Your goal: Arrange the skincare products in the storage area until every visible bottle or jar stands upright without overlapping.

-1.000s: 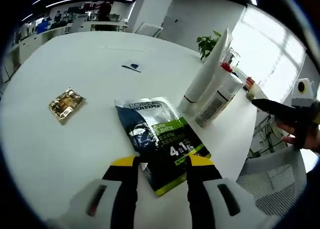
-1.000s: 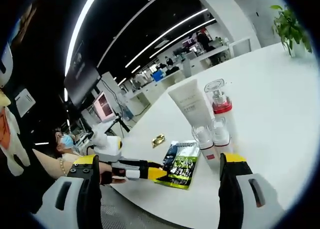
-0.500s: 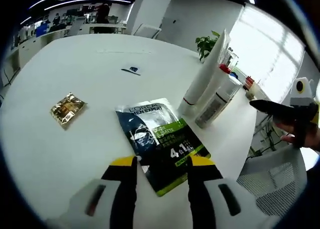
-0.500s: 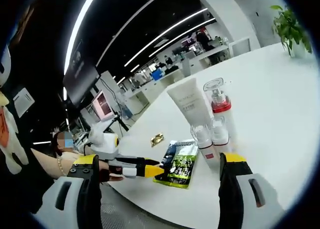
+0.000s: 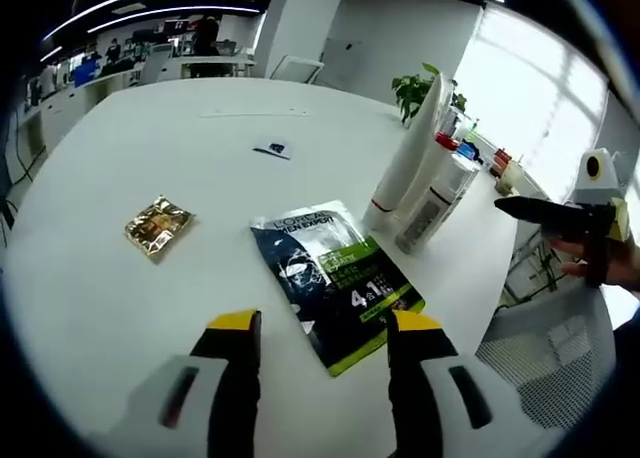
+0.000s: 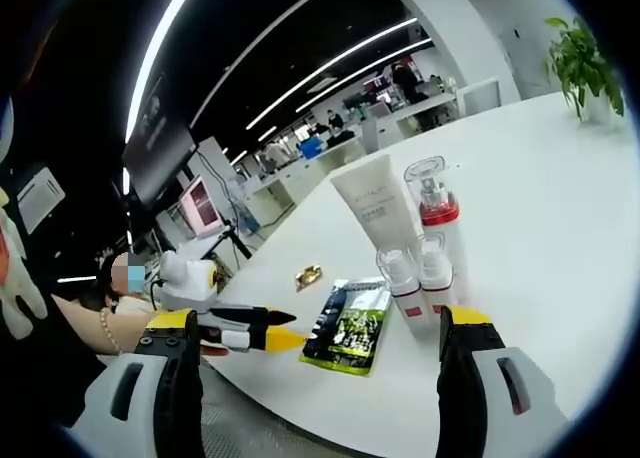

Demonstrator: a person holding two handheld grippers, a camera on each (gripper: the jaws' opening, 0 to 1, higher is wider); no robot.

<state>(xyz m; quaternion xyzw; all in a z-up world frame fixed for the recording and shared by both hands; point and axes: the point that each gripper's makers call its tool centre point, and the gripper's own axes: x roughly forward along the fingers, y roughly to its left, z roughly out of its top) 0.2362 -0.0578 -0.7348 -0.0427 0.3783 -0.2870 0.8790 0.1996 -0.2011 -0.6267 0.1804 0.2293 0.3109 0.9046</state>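
a smooth, round white counter [image 5: 120,308] carries a small group of skincare products. in the left gripper view, the left claw [image 5: 325,328] hangs just above the counter's near edge with its two yellow-tipped black jaws spread wide and nothing between them. just beyond the jaws lies a flat, glossy sachet [image 5: 335,281], dark blue and black with a green band and white print, lying face up near the counter's near edge. further toward the middle of the counter lies a small crinkled gold foil packet [image 5: 159,226], and beyond it a small flat white label with a dark mark [image 5: 272,149]. at the counter's right edge stands a tall white tube [image 5: 412,143], tapering to a flat crimped top, upright on its cap, and touching it a cluster of slim bottles [image 5: 437,193] with clear caps and red collars, all upright. a leafy green plant [image 5: 412,88] stands behind them. the right claw [image 5: 545,213] comes in from the right, off the counter edge, held by a hand; its dark jaws look close together from here. in the right gripper view, the right claw's own jaws [image 6: 310,323] stand wide apart and hold nothing, with the tube [image 6: 374,206], a red-collared pump bottle [image 6: 436,215], two short clear-capped bottles [image 6: 418,275], and the sachet [image 6: 347,327] between them on the counter [image 6: 560,218].
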